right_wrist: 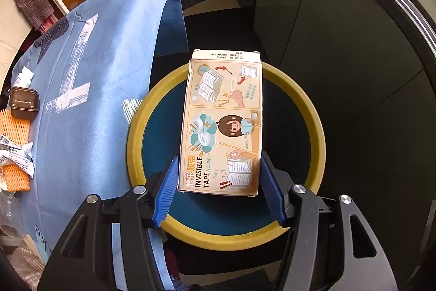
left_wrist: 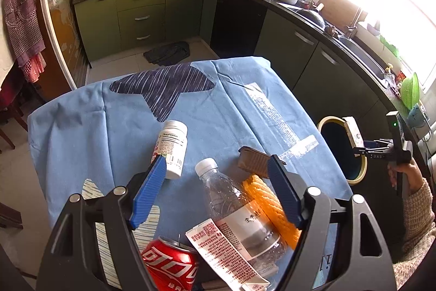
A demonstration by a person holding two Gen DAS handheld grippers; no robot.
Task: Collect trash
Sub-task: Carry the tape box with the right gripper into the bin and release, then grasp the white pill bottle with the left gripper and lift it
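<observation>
My right gripper [right_wrist: 218, 165] is shut on a tape box [right_wrist: 222, 124] and holds it over the yellow-rimmed bin [right_wrist: 313, 122] beside the table; the box also shows in the left wrist view [left_wrist: 353, 134] above the bin [left_wrist: 357, 177]. My left gripper [left_wrist: 216, 162] is open above the blue-clothed table [left_wrist: 218, 111], with a clear plastic bottle [left_wrist: 237, 209] between its fingers. A white pill bottle [left_wrist: 173, 149], a red cola can [left_wrist: 171, 266], a brown tray [left_wrist: 254, 161], orange foam netting [left_wrist: 272, 209] and a printed wrapper [left_wrist: 226, 255] lie around it.
Dark green kitchen cabinets [left_wrist: 141, 15] and a counter with a sink [left_wrist: 354, 42] run behind and right of the table. A dark rag [left_wrist: 167, 53] lies on the floor. The bin stands between table and cabinets.
</observation>
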